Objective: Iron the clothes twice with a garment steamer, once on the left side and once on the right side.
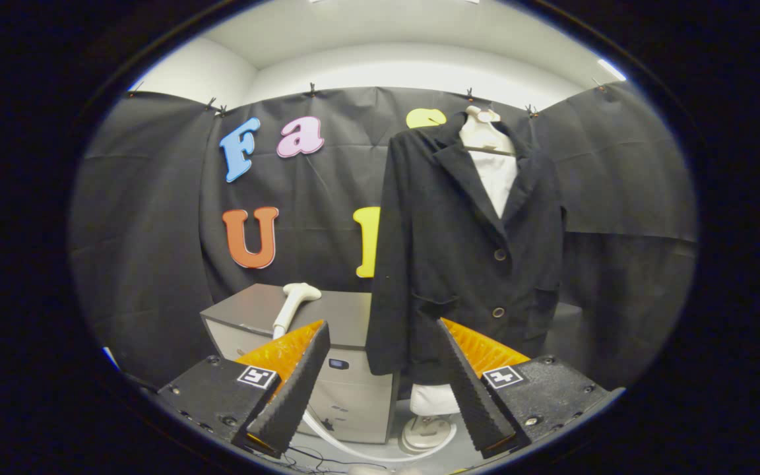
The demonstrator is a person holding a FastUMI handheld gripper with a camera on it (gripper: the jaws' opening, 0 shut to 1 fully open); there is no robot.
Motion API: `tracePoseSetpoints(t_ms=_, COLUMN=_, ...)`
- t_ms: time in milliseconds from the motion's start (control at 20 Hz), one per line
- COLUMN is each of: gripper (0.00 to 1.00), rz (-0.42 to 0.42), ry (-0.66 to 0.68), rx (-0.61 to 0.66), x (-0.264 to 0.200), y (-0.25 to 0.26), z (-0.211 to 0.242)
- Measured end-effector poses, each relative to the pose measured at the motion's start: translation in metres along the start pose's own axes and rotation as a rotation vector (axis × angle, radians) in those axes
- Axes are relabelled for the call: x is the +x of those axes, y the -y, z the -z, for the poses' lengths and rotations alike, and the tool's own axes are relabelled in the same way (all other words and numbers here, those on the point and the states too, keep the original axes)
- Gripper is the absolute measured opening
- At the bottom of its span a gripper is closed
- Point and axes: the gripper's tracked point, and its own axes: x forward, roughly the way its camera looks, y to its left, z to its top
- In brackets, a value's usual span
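Hanging on the far right is a black jacket (466,251). It sits on a white dress form (485,158), and the white shows at the neck and again below the hem. The jacket has two round buttons (499,254) down the front, and a pocket on each side. Its long sleeve hangs straight down on the left side.

The gripper (383,336) is near us, with its two fingers spread wide apart. Nothing is between them and they hold nothing. The left finger (294,389) points up toward the steamer. The right finger (469,389) points up at the bottom of the jacket.

The steamer head (295,302) is white. It rests on top of a gray box (353,369), just beyond the tip of the left finger. The box is left of the jacket and close beside it. A white hose (353,448) curves along the floor under the box, between the two fingers. It runs over toward the round white foot (427,432) of the dress form. Some thin dark wires (317,456) lie on the floor near the hose.

Black cloth (149,218) covers the wall behind everything. Small clips (312,88) hold it up along the top. Above the cloth the wall is white.
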Motion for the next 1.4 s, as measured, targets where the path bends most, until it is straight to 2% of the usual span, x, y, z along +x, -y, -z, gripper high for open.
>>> tracePoseSetpoints(t_ms=600, gripper=0.98, rz=-0.168, ry=-0.128, rx=0.005, x=0.179, y=-0.123, z=-0.012)
tracePoseSetpoints(t_ms=750, gripper=0.98, rz=-0.203, ry=-0.201, rx=0.014, x=0.226, y=-0.157, z=0.002)
tracePoseSetpoints(t_ms=1100, gripper=0.98, rz=-0.215, ry=-0.38, rx=0.004, x=0.316, y=-0.203, z=0.048)
tracePoseSetpoints(t_ms=1400, gripper=0.94, rz=-0.198, ry=-0.529, rx=-0.001, x=0.361, y=-0.224, z=0.079)
